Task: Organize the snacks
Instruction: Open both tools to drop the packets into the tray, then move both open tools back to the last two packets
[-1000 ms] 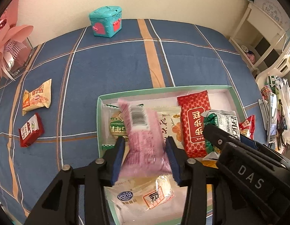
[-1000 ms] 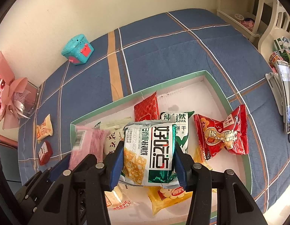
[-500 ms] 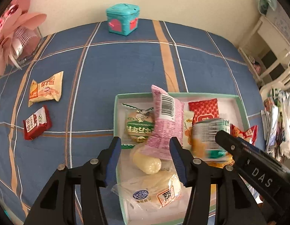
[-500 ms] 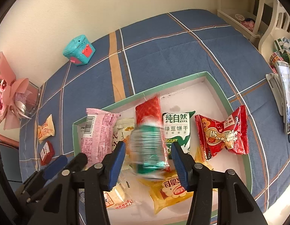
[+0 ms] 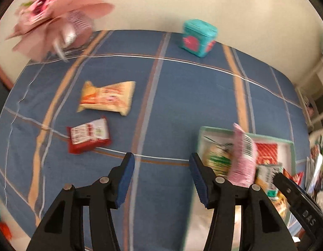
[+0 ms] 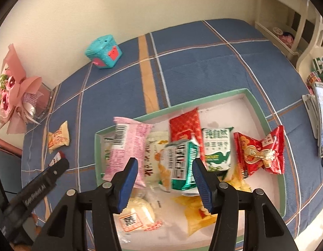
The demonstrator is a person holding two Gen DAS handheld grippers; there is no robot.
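Note:
A green-rimmed white tray (image 6: pixel 257 104) on the blue checked cloth holds several snack packets. The pink packet (image 6: pixel 128 144) leans on its left rim, and the green-and-white packet (image 6: pixel 180 165) lies blurred in the middle. My right gripper (image 6: pixel 164 163) hangs open above that packet, its pads clear of it. My left gripper (image 5: pixel 161 163) is open and empty over bare cloth, left of the tray (image 5: pixel 201 129). Ahead of it and to the left lie a cream-and-orange packet (image 5: pixel 107 98) and a red packet (image 5: pixel 88 136), both loose on the cloth.
A teal box (image 5: pixel 198 38) stands at the far edge by the wall. A pink bouquet (image 5: pixel 55 14) fills the far left corner. On the right are a white shelf (image 6: pixel 286 33) and a propped phone (image 6: pixel 322 121). A red twist packet (image 6: pixel 259 150) lies at the tray's right.
Both grippers opened and let go of their packets: the pink one and the green-and-white one dropped into the tray. My left gripper swung left off the tray, bringing the two loose packets closer.

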